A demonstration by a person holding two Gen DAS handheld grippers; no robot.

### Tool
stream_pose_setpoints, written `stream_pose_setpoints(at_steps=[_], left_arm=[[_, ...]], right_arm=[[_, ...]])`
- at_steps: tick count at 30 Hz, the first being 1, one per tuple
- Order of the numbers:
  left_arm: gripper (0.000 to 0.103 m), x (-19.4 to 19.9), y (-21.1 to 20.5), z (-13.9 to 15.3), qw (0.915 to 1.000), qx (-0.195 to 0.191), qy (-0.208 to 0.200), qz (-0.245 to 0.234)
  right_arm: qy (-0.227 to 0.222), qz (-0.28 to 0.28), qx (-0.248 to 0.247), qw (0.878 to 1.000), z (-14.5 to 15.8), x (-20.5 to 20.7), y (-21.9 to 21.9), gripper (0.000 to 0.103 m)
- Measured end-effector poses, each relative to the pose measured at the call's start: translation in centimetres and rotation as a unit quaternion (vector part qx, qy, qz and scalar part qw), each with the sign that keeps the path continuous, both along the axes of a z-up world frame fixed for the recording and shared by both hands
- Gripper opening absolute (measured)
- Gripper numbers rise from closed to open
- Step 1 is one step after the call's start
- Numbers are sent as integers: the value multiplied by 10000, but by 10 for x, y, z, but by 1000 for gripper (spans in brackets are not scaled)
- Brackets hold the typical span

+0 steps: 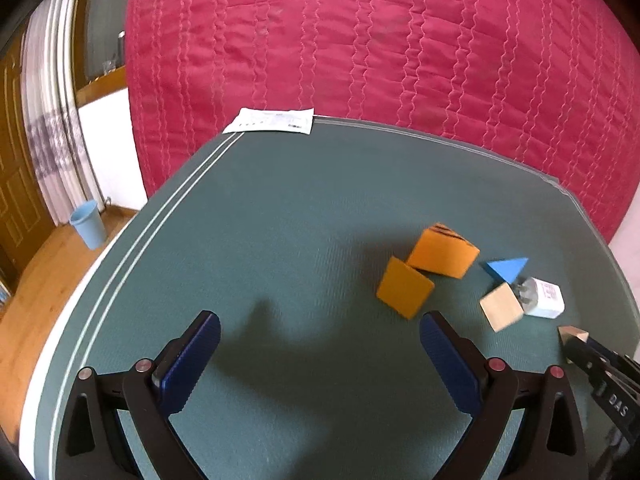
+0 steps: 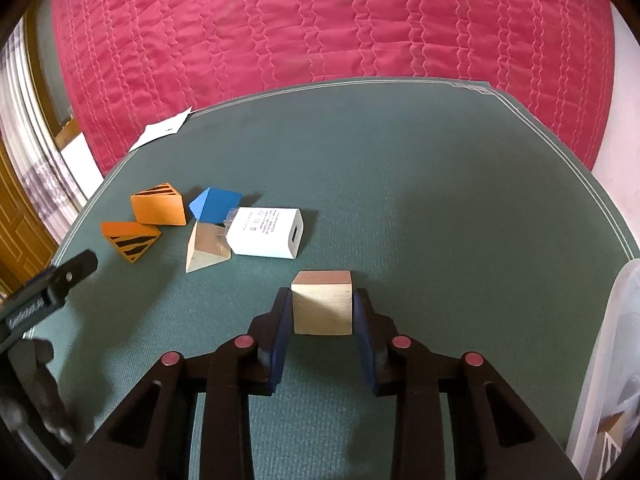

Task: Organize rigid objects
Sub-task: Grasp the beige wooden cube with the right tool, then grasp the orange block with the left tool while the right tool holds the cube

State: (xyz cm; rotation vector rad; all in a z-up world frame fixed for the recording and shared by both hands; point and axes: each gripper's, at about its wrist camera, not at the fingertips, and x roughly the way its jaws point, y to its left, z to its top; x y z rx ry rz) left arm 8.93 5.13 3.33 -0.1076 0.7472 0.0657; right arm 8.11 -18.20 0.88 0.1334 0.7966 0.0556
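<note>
**Your right claw has the wooden cube — watch how you lift it**

Your right claw is squeezed onto the plain wooden cube. Both blue pads press flat on its two sides. The cube sits right at the tips of the claw, low on the green mat.

The pads only hold the near part of the cube. The far part sticks out past the tips. If you lift fast or twist your hand, the cube may tip forward and slip out. I think a slow, straight lift is safer.

Just ahead of this claw and a bit to the left lies a white charger. Touching it are a plain wooden wedge and a blue wedge. Further left sit two orange striped wedges. If you push forward with the cube, you may bump the charger and shove that whole bunch around.

A clear plastic bin stands to the right of this claw. It looks like the place for the cube, but I can't be sure. Swing too low and the cube may hit its rim.

Your left claw is wide open and holds nothing. The orange wedges lie ahead of it to the right. Its tip is near your right claw, so keep the two from knocking.
</note>
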Motion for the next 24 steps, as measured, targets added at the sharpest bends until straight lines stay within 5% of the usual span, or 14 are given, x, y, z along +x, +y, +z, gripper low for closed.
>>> stream_pose_setpoints(at_steps=[11,20,24], left_arm=[[93,23,-25,0,9983,276,74,-502],[74,43,-36,-9,9963,276,316,-748],[53,44,-40,-11,9943,204,385,-969]], right_arm=[[-3,-3,-24,10000,-1,0,0,31],[-5,-3,-32,10000,-1,0,1,32],[-6,-3,-32,10000,-1,0,1,32]])
